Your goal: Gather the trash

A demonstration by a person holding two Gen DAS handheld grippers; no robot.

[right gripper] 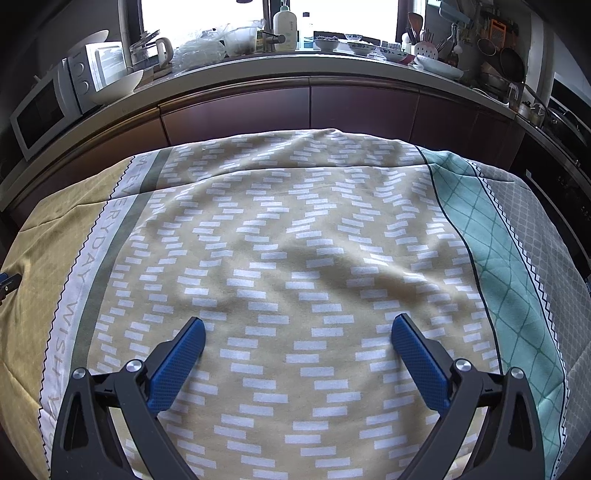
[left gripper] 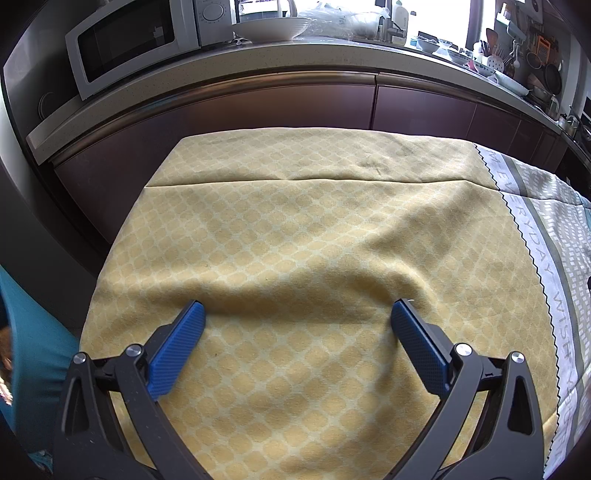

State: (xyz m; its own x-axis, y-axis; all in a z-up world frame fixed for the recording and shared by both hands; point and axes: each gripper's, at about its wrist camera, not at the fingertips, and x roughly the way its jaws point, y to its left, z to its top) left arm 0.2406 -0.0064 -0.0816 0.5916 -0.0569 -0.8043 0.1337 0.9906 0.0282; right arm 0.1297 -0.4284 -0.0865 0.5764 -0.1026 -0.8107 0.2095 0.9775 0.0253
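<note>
My left gripper point(left gripper: 297, 314) is open and empty, its blue fingers spread wide just above the yellow patterned part of the tablecloth point(left gripper: 295, 229). My right gripper point(right gripper: 297, 328) is open and empty above the beige part of the same cloth point(right gripper: 295, 258) with white dashes. No piece of trash shows on the cloth in either view. The tip of the left gripper shows at the left edge of the right wrist view point(right gripper: 9, 284).
A kitchen counter point(right gripper: 295, 68) runs behind the table with a microwave point(left gripper: 129, 40), a white bowl point(left gripper: 271, 27), bottles, dishes and utensils. Dark cabinet fronts point(left gripper: 280, 107) stand close behind the table's far edge. A teal object point(left gripper: 33, 350) is at the left.
</note>
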